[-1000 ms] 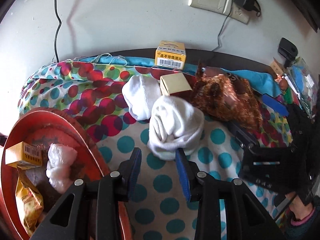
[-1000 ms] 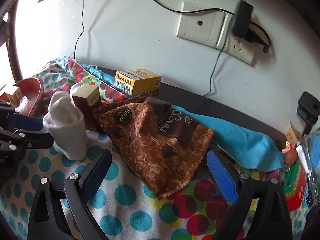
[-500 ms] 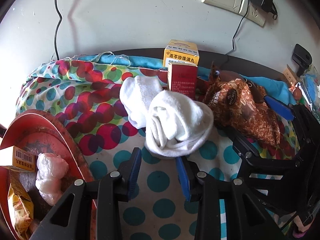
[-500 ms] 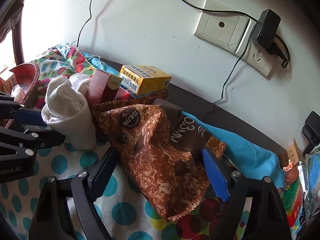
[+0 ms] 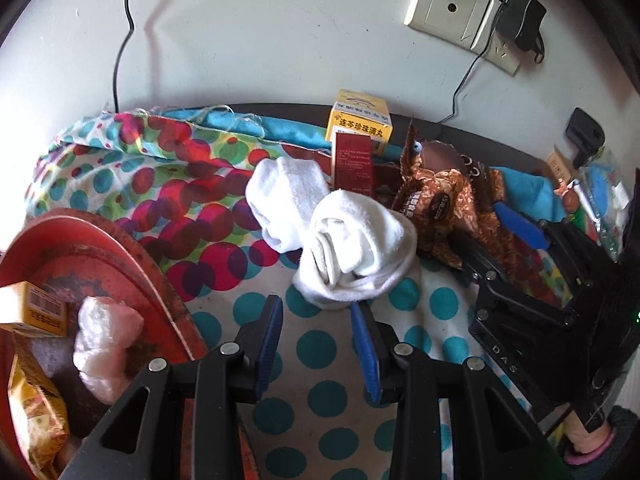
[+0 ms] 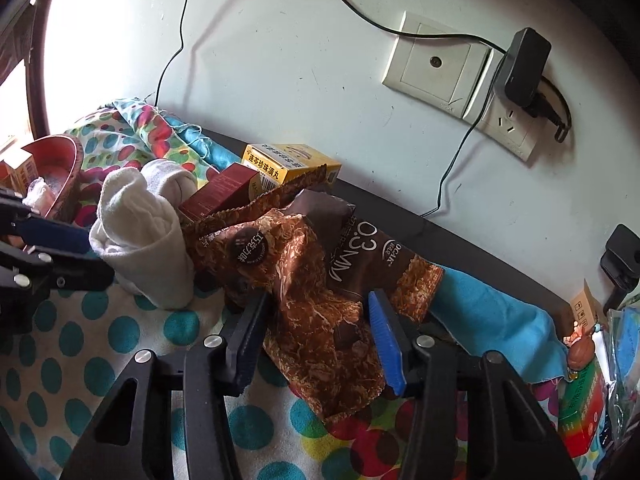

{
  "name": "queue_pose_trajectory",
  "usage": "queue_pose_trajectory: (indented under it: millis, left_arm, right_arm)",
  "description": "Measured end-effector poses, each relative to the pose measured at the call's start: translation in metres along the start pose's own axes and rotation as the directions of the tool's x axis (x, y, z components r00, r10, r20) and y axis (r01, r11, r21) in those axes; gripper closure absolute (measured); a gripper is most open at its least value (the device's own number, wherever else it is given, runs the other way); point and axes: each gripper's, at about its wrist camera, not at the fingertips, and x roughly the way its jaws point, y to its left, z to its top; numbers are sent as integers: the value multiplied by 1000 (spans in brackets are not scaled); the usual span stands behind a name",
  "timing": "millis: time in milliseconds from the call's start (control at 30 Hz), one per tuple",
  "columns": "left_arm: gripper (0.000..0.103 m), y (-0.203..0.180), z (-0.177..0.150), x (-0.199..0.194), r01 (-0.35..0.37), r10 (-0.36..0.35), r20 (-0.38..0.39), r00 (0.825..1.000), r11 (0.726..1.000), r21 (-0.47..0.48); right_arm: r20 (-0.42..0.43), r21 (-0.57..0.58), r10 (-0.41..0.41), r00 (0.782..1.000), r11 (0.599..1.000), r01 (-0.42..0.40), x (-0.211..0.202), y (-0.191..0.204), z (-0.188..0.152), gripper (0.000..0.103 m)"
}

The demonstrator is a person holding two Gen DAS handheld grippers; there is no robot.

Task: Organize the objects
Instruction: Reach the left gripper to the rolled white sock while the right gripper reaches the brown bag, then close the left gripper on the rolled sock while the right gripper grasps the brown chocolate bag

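Right gripper (image 6: 316,336) closing around brown chocolate-oat snack bag (image 6: 320,280), bag between the jaws, pads at its creased sides. Left gripper (image 5: 318,344) opening, jaws part-spread, nothing between them; rolled white socks (image 5: 352,248) just ahead of the tips, touching the right pad's end. Beyond the socks, upright dark-red box (image 5: 354,164) and yellow medicine box (image 5: 360,120). Red bowl (image 5: 120,248) left of left gripper, on polka-dot cloth (image 5: 320,360).

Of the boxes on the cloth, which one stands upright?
The dark red box stands upright behind the white sock. The yellow box behind it lies flat.
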Motion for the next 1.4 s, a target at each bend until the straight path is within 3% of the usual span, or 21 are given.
queue_pose_trajectory:
  millis: [167, 333, 567, 867, 1033, 1133, 1167, 1200, 1400]
  left_arm:
    - [58, -4, 0, 10, 32, -32, -1, 1000, 999, 6]
    - [57, -16, 3, 10, -17, 14, 49, 999, 998, 58]
    - [53, -21, 22, 21, 38, -40, 31, 999, 999, 35]
    - [51, -28, 28, 35, 33, -34, 45, 998, 999, 19]
    - [68, -27, 22, 31, 63, -63, 49, 997, 998, 7]
    - [72, -28, 17, 26, 71, -71, 50, 996, 997, 5]
    - [72, -30, 15, 23, 66, -67, 55, 996, 998, 14]
    - [72, -31, 13, 20, 66, -67, 56, 996, 998, 21]
    - [72, -40, -1, -6, 81, -86, 82, 993, 995, 58]
  right_arm:
    - [-2, 14, 15, 1000, 1000, -15, 0, -3, 1, 56]
    - [-2, 30, 38, 999, 999, -38, -1, -7, 1, 56]
    - [1, 47, 59, 998, 997, -59, -2, -10, 2, 57]
    - [12, 47, 55, 998, 997, -55, -3, -8, 2, 64]
    - [25, 46, 51, 998, 998, -52, -7, -7, 1, 70]
    - [36, 50, 53, 998, 997, -55, -8, -7, 0, 74]
    - [48, 54, 55, 997, 997, -57, -10, -8, 0, 93]
    - [60, 54, 61, 996, 997, -64, -13, -7, 0, 95]
    - [60, 51, 63, 996, 996, -66, -16, -4, -2, 96]
